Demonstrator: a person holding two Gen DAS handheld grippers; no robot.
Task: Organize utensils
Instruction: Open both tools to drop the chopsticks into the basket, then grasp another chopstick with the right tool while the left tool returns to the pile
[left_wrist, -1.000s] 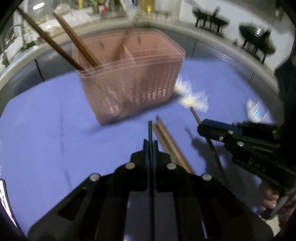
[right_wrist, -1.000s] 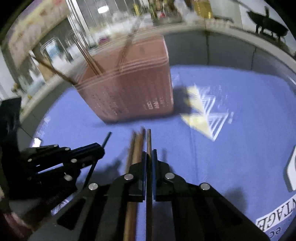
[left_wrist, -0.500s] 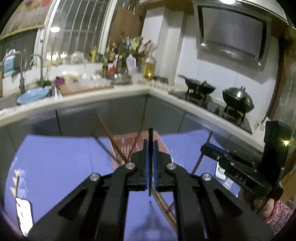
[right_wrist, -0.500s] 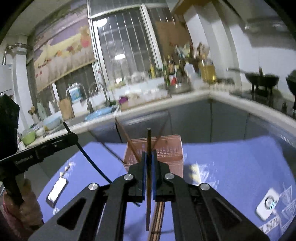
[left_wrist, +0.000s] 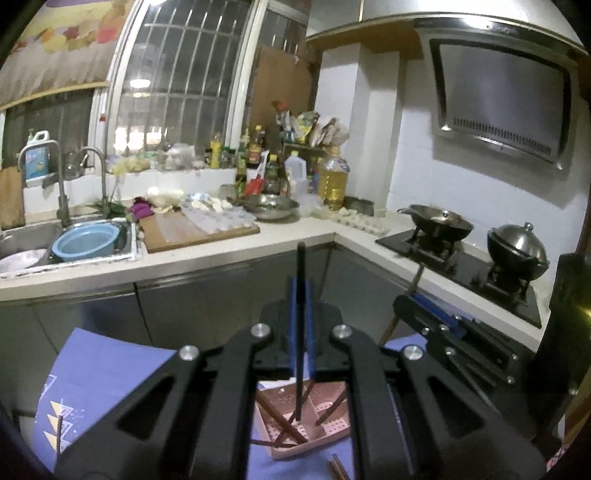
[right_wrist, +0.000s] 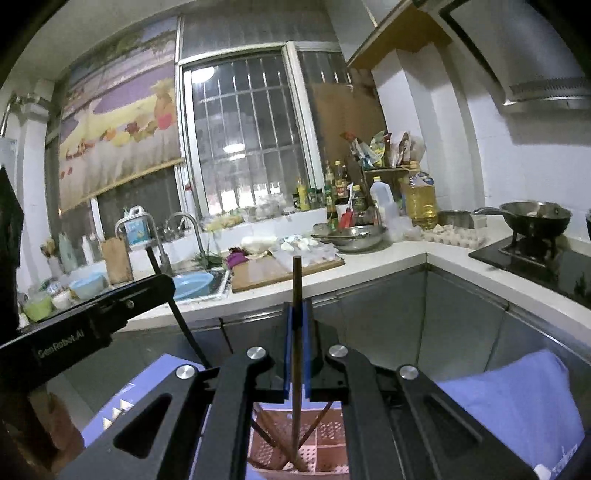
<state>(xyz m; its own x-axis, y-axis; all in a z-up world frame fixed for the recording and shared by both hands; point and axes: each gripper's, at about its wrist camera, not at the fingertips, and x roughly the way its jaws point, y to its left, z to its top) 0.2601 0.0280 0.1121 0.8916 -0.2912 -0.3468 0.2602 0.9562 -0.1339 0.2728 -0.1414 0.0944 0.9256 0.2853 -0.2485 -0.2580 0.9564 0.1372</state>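
My left gripper (left_wrist: 301, 291) is shut on a black chopstick (left_wrist: 300, 332), held upright, its lower end above the pink basket (left_wrist: 332, 435). The basket has compartments and holds several brown chopsticks (left_wrist: 280, 421). My right gripper (right_wrist: 296, 314) is shut on a brown chopstick (right_wrist: 295, 350), also upright, its lower end in or just over the pink basket (right_wrist: 325, 439). The right gripper shows in the left wrist view (left_wrist: 424, 306); the left gripper shows in the right wrist view (right_wrist: 162, 284). More brown chopsticks (left_wrist: 338, 469) lie on the blue cloth (left_wrist: 103, 373).
Grey cabinets (left_wrist: 192, 302) and a white counter (left_wrist: 221, 251) stand behind the table. A sink with a blue bowl (left_wrist: 86, 242), a cutting board (left_wrist: 195, 230) and a stove with pots (left_wrist: 513, 251) are on the counter.
Both grippers have risen and tilted upward since a second ago, lifting one chopstick each off the cloth to above the basket. The view now looks over the basket at the counter.
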